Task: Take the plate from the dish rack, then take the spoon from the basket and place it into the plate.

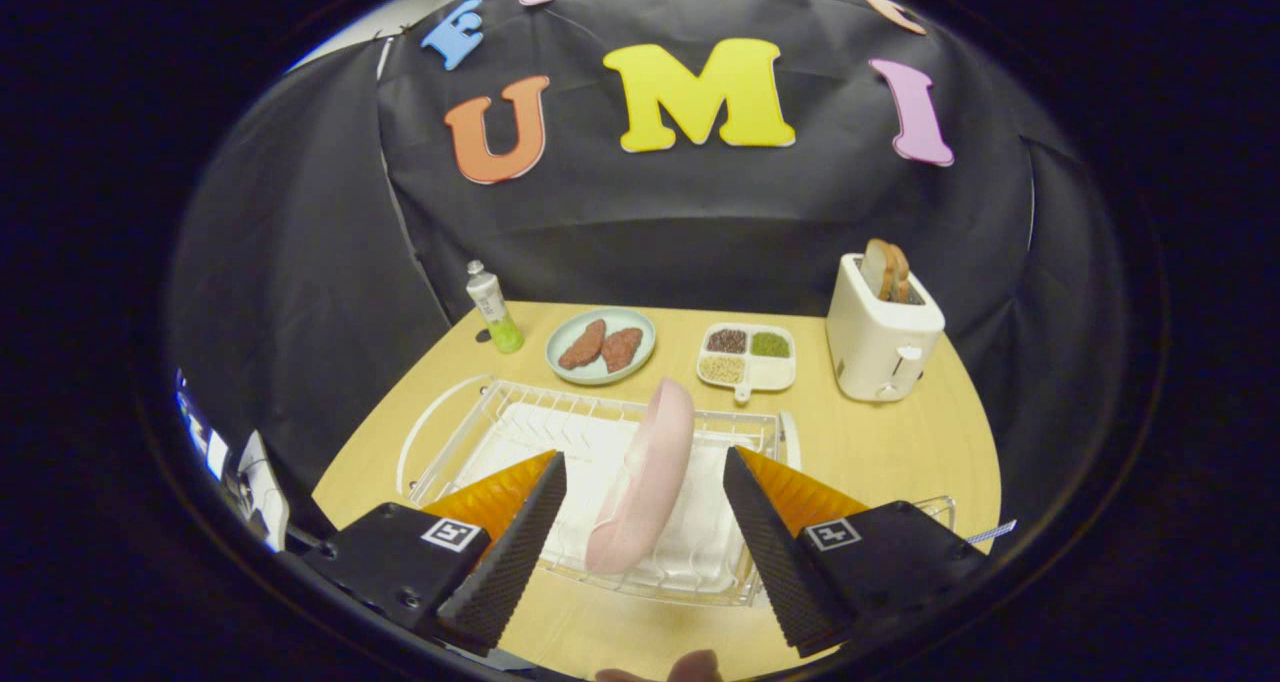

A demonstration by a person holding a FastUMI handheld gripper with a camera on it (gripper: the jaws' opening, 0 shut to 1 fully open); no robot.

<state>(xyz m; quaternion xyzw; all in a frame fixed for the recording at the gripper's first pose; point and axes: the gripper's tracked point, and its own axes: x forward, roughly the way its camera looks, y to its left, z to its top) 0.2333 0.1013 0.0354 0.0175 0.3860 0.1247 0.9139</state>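
so the pink plate stood on edge in the wire dish rack on the surface, right between the gripper fingers, which were spread wide and not touching it. looked stiff, smooth, probably slippery, so i'd pinch the upper rim. one plate, one rack.

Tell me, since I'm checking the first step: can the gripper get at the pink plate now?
Probably yes: the gripper is open, and the pink plate stands on edge in the dish rack between its fingers, nothing blocking.
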